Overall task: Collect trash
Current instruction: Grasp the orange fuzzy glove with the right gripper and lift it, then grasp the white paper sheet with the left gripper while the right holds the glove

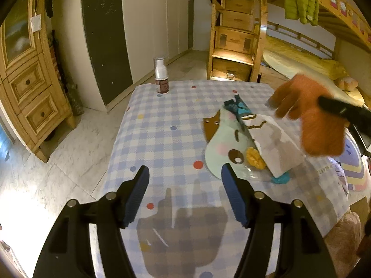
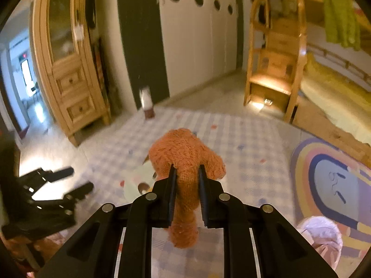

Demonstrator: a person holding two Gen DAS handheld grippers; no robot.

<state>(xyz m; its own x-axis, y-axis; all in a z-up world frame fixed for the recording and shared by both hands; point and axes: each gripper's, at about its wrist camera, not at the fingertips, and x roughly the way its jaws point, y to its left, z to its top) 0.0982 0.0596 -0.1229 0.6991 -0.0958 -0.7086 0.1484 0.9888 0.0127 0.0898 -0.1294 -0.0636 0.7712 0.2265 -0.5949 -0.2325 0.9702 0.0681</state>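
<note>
Spread blue-padded left gripper point(image 1: 185, 194) hovers empty; the white crumpled paper wrapper point(image 1: 276, 146) lies ahead to its right, slanting away. Right gripper point(image 2: 186, 178), nearer, pinches a fuzzy orange cloth point(image 2: 185, 155) above that litter.

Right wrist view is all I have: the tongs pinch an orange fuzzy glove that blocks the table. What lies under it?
Observer: The left wrist view shows a white paper wrapper beyond the orange fuzzy glove, lying on a mint cat-shaped mat.
Operator: Anything else in that pile?
Observer: A teal packet at the wrapper's far end; a yellow-orange scrap and a blue blob at its near end.
Operator: Are the left tongs holding anything?
Observer: No. The left tongs are open above the checked tablecloth, with nothing between them.
</note>
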